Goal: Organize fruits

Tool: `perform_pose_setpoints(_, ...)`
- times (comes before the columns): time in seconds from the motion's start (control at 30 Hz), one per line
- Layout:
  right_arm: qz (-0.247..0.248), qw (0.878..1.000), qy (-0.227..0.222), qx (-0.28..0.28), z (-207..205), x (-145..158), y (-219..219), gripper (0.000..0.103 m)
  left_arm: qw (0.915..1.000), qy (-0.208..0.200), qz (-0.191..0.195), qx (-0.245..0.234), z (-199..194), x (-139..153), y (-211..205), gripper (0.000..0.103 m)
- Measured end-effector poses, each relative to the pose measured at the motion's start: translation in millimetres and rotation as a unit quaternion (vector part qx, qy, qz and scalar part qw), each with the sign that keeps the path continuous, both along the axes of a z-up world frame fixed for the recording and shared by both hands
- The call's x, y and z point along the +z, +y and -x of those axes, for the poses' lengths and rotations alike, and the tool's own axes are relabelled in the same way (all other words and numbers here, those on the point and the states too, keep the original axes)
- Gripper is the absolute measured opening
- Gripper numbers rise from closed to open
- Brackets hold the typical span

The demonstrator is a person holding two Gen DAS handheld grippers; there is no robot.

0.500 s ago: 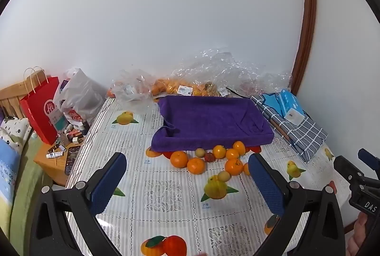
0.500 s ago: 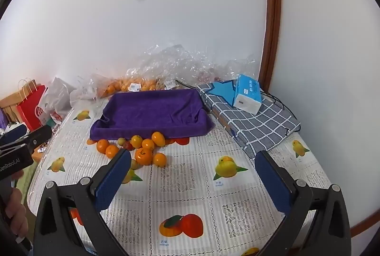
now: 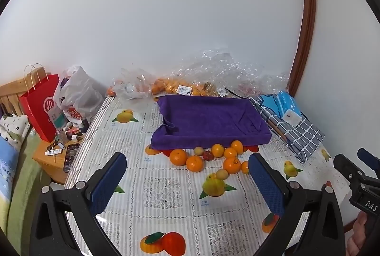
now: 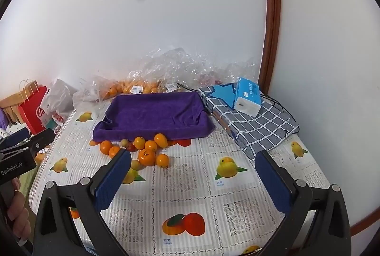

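Several oranges [image 3: 194, 163] and smaller fruits, one dark red [image 3: 208, 155], lie in a loose cluster on the fruit-print tablecloth, just in front of a tray lined with a purple towel [image 3: 209, 120]. The cluster [image 4: 146, 156] and the tray [image 4: 154, 113] also show in the right wrist view. My left gripper [image 3: 187, 175] is open and empty, held above the table short of the fruits. My right gripper [image 4: 193, 173] is open and empty, to the right of the cluster. Each gripper's body shows at the edge of the other's view.
Clear plastic bags of oranges [image 3: 175, 87] lie against the back wall. A checked cloth bag [image 4: 251, 120] with a blue tissue pack [image 4: 247, 97] sits right of the tray. A red paper bag [image 3: 40, 106] and a cluttered bedside stand [image 3: 59, 151] are at the left.
Both grippers have drifted slightly toward the table; the view is nearly unchanged. Nothing was grasped or moved.
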State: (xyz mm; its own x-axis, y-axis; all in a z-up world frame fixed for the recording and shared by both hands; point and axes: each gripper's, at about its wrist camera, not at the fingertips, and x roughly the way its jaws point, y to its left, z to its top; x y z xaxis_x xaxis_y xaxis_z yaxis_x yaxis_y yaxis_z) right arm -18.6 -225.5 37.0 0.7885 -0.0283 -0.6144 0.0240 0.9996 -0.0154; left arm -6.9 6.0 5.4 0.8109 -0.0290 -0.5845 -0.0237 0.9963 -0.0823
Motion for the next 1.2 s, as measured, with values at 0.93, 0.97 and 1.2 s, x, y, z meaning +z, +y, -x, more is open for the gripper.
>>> perform_pose_setpoints(0.93,-0.012,1.000,0.000,0.007,-8,-2,-2,0.102,1.0000,0.000,-0.003,-0.004,7,-10,-4,0.103)
perform_pose_setpoints(0.97,-0.012,1.000,-0.001,0.008,-8,-2,-1,0.102,1.0000,0.000,-0.003,-0.004,7,-10,-4,0.103)
perform_pose_setpoints(1.2,-0.012,1.000,0.002,0.014,-8,-3,4,0.102,1.0000,0.000,0.000,-0.003,7,-10,-4,0.103)
